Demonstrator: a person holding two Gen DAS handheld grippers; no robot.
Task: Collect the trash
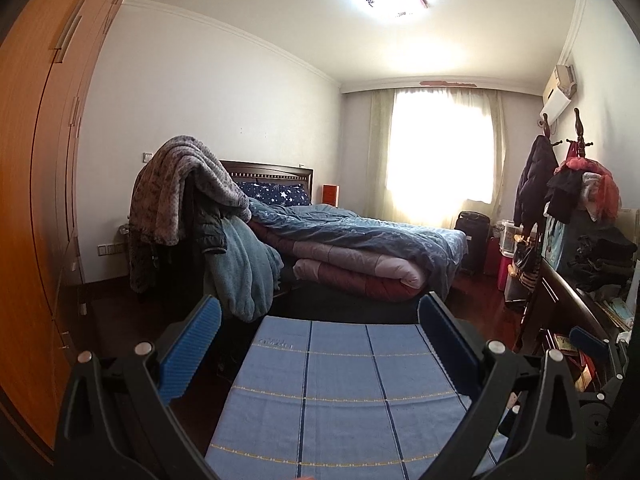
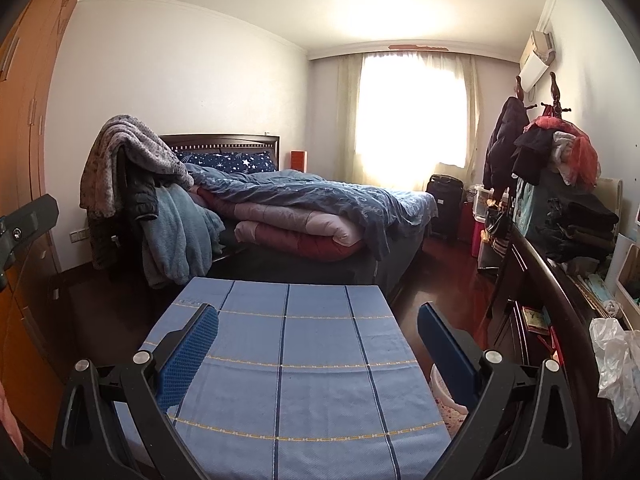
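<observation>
Above the blue checked cloth [image 1: 340,392], the left gripper [image 1: 320,320] hangs with fingers spread wide, gripping nothing; the right gripper [image 2: 318,330] likewise gapes wide and unladen.

A lived-in home bedroom is shown. A bed [image 1: 360,240] with a dark headboard, a star-print pillow [image 1: 276,194] and heaped quilts is set against the wall. A wardrobe [image 1: 36,200] is seen on the left, a curtained window [image 1: 440,152] at the far end, and an air conditioner [image 1: 558,96] high on the right wall. Clothes are hung on a coat rack [image 2: 554,96] and piled nearby.
</observation>
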